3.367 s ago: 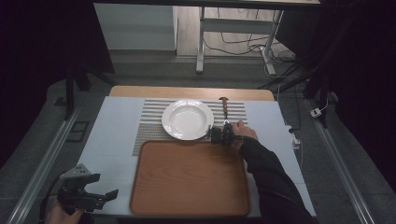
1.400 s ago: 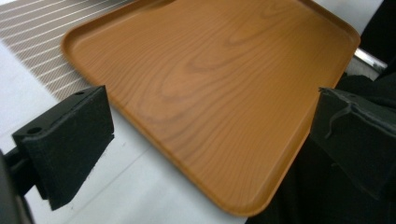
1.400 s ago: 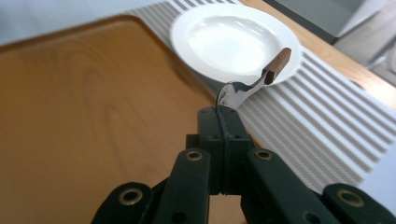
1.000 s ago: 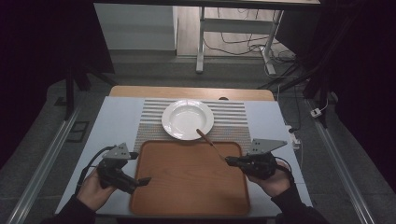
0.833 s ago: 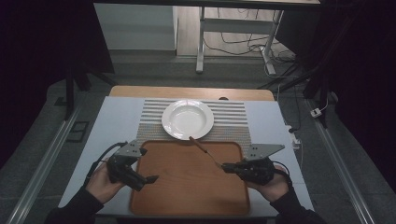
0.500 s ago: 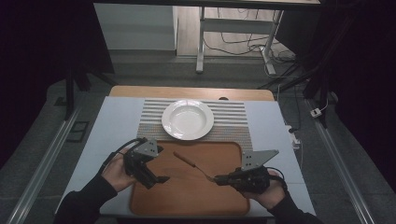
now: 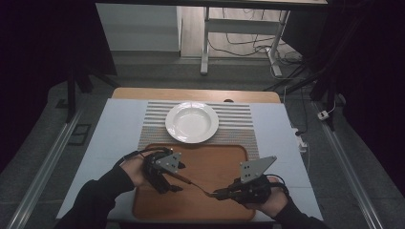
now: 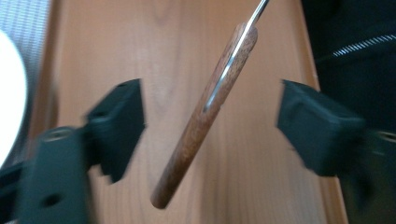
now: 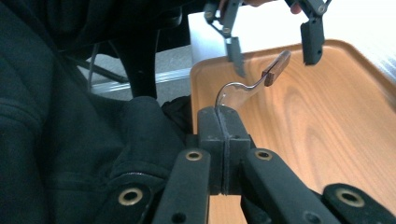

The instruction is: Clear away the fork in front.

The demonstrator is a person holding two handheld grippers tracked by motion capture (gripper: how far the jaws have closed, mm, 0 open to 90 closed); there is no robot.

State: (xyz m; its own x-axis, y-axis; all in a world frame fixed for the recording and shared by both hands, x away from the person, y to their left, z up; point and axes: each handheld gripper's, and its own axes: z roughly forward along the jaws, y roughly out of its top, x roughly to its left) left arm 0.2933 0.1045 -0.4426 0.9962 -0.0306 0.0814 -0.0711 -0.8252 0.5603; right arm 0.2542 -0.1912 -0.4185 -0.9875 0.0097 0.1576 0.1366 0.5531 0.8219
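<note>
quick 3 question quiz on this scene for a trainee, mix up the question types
1. True or false: the right gripper is shut on the metal end of the utensil.
2. Multiple choice: the utensil's wooden handle sits (a) on the white plate, (b) between the left gripper's jaws, untouched, (c) on the striped mat.
3. Short answer: what lies below both grippers?

Key
1. True.
2. b; the jaws have just been closing, with gaps on both sides of the handle.
3. The wooden tray.

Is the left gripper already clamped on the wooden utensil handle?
No: in the left gripper view the wooden utensil handle hangs between both open pads, touching neither.
</note>
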